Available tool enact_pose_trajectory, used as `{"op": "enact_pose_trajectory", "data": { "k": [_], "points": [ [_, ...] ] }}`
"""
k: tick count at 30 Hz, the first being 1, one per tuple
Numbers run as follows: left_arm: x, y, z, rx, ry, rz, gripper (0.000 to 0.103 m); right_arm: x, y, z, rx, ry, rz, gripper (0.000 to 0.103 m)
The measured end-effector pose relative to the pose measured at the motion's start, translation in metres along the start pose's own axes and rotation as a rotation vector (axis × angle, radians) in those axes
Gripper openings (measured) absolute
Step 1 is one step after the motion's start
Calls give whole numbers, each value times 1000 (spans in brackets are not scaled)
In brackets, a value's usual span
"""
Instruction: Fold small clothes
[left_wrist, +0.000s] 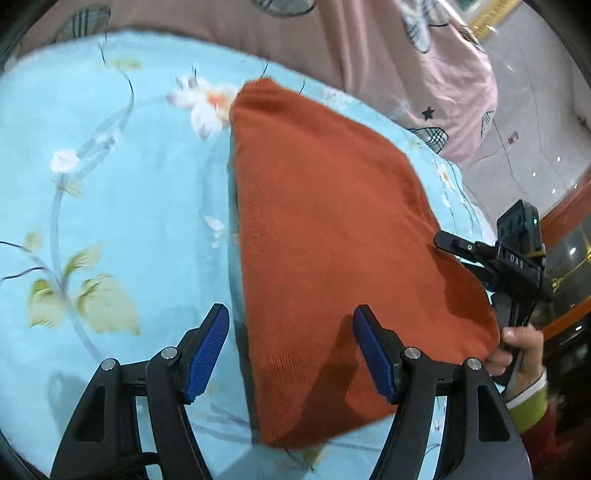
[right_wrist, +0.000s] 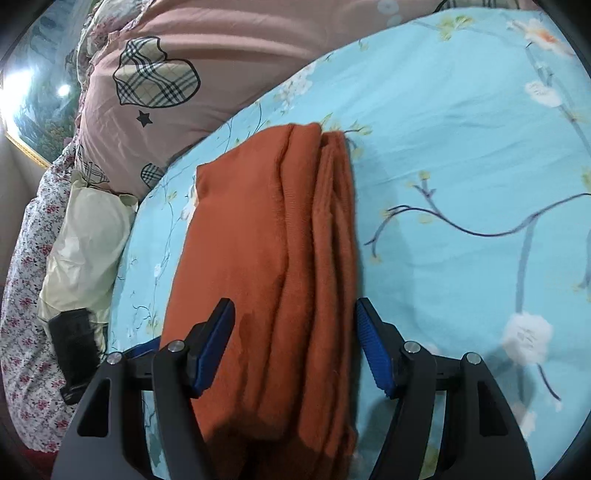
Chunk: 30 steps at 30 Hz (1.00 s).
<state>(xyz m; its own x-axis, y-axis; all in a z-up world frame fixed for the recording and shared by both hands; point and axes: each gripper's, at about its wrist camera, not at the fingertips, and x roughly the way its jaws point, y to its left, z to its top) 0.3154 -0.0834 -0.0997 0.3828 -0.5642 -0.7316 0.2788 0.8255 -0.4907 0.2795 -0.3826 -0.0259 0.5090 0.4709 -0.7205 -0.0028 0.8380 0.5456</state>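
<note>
A rust-orange knitted garment (left_wrist: 332, 240) lies folded on the light blue flowered bedsheet (left_wrist: 129, 184). My left gripper (left_wrist: 291, 347) is open, its blue pads either side of the garment's near left edge, just above it. In the right wrist view the garment (right_wrist: 266, 277) shows several stacked folds, and my right gripper (right_wrist: 295, 343) is open and straddles its near end. The right gripper's body (left_wrist: 509, 258) and the hand holding it show at the garment's right edge in the left wrist view.
A pink quilt (right_wrist: 192, 74) with plaid hearts lies beyond the sheet. A cream pillow (right_wrist: 88, 251), a black object (right_wrist: 74, 350) and floral bedding (right_wrist: 26, 295) lie at the left. A floor and wooden furniture (left_wrist: 569, 221) are on the right.
</note>
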Motion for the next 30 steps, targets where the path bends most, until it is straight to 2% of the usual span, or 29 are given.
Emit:
{"op": "enact_pose_trajectory", "data": {
  "k": [4,6,7,8,10,11,12,15,20,27,30],
  "points": [
    [30,13,10,-63,41,-91,72,14,-5,5,23,25,22,67],
    [43,14,18,-75,41,-126,68,19,-6,7,40,35,41,67],
    [50,14,21,-72,38,-130,62,21,-5,8,40,42,37,62],
    [55,13,26,-65,34,-141,49,23,-4,8,40,52,32,49],
    [57,11,27,-69,29,-158,36,27,-3,9,53,72,50,34],
    [54,12,29,-69,22,-168,27,26,1,8,47,68,49,30],
    [51,11,30,-63,12,-177,25,23,6,8,33,61,37,28],
    [25,6,27,-32,-28,-177,22,14,27,3,-7,38,41,25],
    [-38,1,9,19,-105,-120,21,19,74,-17,-79,36,120,24],
    [-127,46,-28,-16,-184,-23,21,63,140,-54,-123,90,274,24],
    [-145,70,-44,-56,-200,6,21,87,161,-67,-143,131,294,24]
  ]
}}
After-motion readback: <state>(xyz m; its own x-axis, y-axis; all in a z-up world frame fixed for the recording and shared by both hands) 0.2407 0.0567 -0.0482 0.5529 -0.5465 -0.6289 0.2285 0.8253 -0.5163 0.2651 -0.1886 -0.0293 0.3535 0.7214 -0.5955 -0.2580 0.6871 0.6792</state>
